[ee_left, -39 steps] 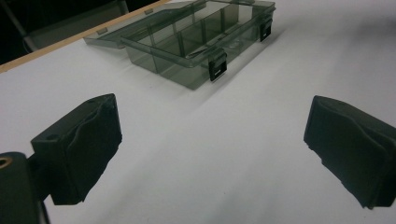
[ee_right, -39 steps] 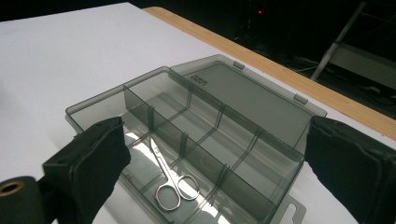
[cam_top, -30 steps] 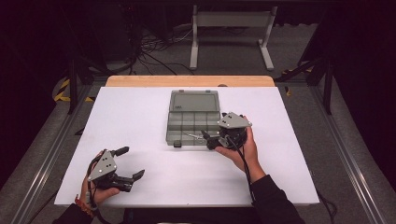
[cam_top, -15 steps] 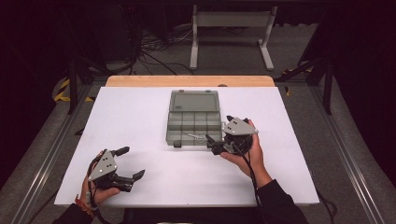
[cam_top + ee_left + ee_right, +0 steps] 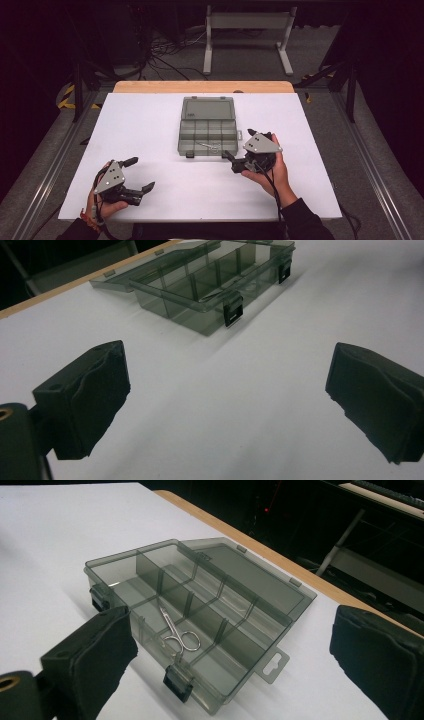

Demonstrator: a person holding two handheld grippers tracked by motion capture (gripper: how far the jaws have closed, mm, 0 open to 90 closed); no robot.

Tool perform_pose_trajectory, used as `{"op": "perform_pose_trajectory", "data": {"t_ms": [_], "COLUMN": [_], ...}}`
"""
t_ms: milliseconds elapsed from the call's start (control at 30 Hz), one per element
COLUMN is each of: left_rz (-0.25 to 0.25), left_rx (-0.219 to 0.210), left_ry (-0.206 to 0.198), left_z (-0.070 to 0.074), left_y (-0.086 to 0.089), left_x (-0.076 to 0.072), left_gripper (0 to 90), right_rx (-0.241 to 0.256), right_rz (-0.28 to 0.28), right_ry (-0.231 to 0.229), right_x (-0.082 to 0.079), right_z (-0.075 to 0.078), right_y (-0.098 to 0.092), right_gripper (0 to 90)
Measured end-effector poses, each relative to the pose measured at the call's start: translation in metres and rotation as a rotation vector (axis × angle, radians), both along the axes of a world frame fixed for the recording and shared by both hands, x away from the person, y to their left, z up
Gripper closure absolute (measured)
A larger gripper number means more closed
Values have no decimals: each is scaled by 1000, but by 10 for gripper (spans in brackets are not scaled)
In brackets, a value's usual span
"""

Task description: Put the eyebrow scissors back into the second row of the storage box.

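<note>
Right gripper (image 5: 239, 150) sits just off the near right corner of the organizer box (image 5: 208, 131), jaws spread wide with nothing between them. In the right gripper view that box (image 5: 200, 625) lies straight ahead of the jaws, lid flat open behind it toward the table's wooden edge (image 5: 260, 547). A small pair of scissors (image 5: 176, 632) rests in a front-row compartment, ahead of the gripper's lower jaw and close to it, but not touching. In the high view the scissors (image 5: 209, 146) show just left of the right gripper's tips. The left gripper (image 5: 139, 175) rests low on the white table (image 5: 150, 125), also gaping wide and empty, with the box (image 5: 210, 285) well ahead of it.
</note>
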State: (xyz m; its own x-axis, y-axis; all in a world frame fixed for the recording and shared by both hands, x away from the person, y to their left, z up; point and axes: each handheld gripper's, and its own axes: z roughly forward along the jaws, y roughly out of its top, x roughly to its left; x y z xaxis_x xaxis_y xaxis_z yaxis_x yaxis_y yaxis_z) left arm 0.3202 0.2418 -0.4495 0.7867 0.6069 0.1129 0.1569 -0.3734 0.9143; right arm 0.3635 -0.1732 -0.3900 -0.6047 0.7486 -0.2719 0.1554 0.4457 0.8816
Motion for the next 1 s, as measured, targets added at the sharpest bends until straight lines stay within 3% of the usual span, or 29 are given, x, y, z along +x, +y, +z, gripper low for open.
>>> {"op": "perform_pose_trajectory", "data": {"t_ms": [467,1000], "left_rz": [-3,-7], "left_rx": [7,11], "left_ry": [1,4], "left_z": [0,0], "left_y": [0,-1], "left_x": [0,0], "left_gripper": [47,47], "right_rx": [4,-34], "right_rz": [20,-2], "right_ry": [-16,-21], "right_x": [-18,-33], "right_z": [-6,-22], "right_y": [-11,-32], "right_gripper": [50,52]}}
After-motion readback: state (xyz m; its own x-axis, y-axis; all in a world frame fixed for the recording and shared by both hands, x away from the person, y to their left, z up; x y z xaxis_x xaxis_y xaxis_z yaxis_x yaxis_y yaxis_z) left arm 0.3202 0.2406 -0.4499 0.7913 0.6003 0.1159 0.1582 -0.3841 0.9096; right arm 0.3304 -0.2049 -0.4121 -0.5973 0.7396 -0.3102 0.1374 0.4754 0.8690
